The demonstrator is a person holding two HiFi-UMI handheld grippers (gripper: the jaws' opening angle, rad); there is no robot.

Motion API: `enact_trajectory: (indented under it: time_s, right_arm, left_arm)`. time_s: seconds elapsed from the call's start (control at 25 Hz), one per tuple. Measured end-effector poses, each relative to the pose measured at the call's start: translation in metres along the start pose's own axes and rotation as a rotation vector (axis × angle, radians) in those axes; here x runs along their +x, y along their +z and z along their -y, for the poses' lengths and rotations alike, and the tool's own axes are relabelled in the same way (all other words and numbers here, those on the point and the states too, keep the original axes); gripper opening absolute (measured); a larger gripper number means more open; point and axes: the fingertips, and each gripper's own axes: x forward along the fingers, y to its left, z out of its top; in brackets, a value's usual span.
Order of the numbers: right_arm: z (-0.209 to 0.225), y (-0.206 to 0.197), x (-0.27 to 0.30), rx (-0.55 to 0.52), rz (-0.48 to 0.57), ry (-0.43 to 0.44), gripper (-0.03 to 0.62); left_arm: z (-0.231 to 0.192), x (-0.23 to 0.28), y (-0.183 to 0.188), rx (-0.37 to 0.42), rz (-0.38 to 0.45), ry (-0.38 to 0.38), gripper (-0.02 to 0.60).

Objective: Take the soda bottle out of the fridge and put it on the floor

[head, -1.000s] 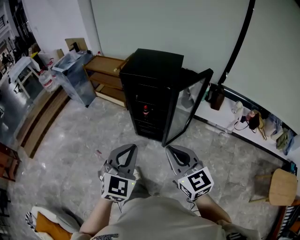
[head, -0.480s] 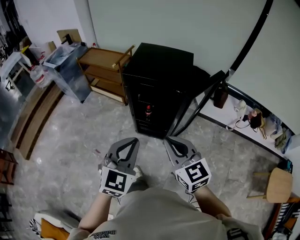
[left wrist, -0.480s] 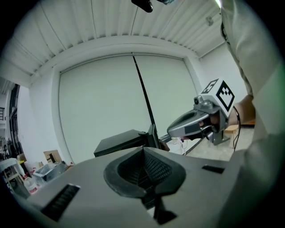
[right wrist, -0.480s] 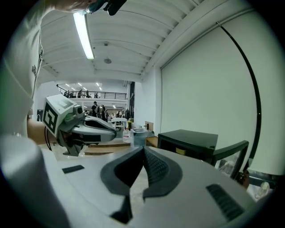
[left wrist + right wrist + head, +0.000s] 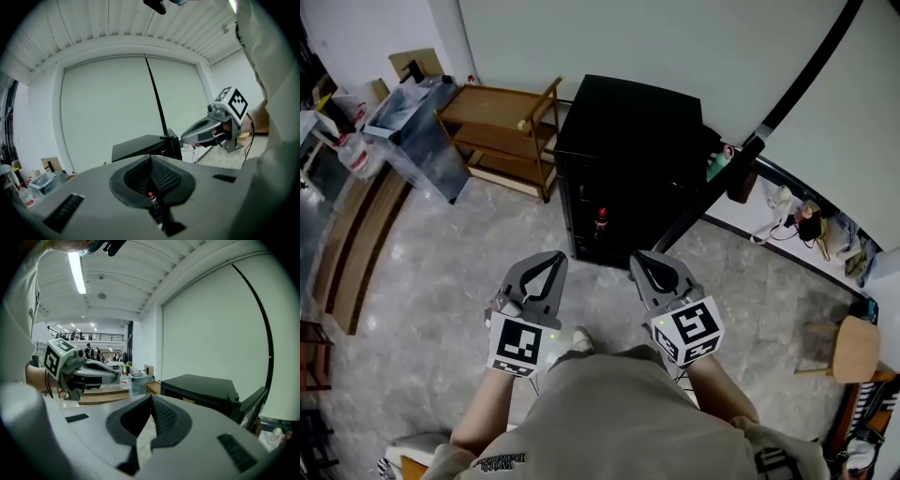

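A black mini fridge [image 5: 628, 141] stands against the wall with its glass door [image 5: 712, 187] swung open to the right. On a shelf inside stands the soda bottle [image 5: 601, 222], dark with a red cap. My left gripper [image 5: 551, 262] and right gripper [image 5: 641, 262] hover side by side over the floor, short of the fridge front, both shut and holding nothing. In the left gripper view the bottle [image 5: 151, 197] shows small beyond the left gripper [image 5: 151, 159], with the right gripper [image 5: 187, 137] off to the right. The right gripper view shows the fridge [image 5: 201, 385] ahead of the right gripper [image 5: 151, 397].
A wooden shelf unit [image 5: 502, 136] stands left of the fridge, a clear plastic bin [image 5: 422, 131] beyond it. Wooden boards [image 5: 356, 244] lie along the left. A white ledge [image 5: 750, 230] carries small items on the right, near a wooden stool [image 5: 853, 361]. Grey stone floor [image 5: 459, 281] lies in front.
The view has moved closer to the fridge, which now sits larger and nearer to both grippers. The door now shows nearly edge-on. Both grippers stay shut, side by side.
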Motion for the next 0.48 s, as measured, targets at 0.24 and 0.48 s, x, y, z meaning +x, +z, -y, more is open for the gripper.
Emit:
enact_trajectory:
  time_s: [0.24, 0.48]
  right_arm:
    - [0.002, -0.008, 0.032, -0.009, -0.027, -0.021, -0.006]
    - [0.021, -0.019, 0.060, 0.002, -0.065, -0.028, -0.006]
  left_arm:
    - [-0.027, 0.011, -0.021, -0.051, -0.006, -0.007, 0.006]
    - [-0.045, 0.028, -0.037, -0.103, -0.025, -0.007, 0.006]
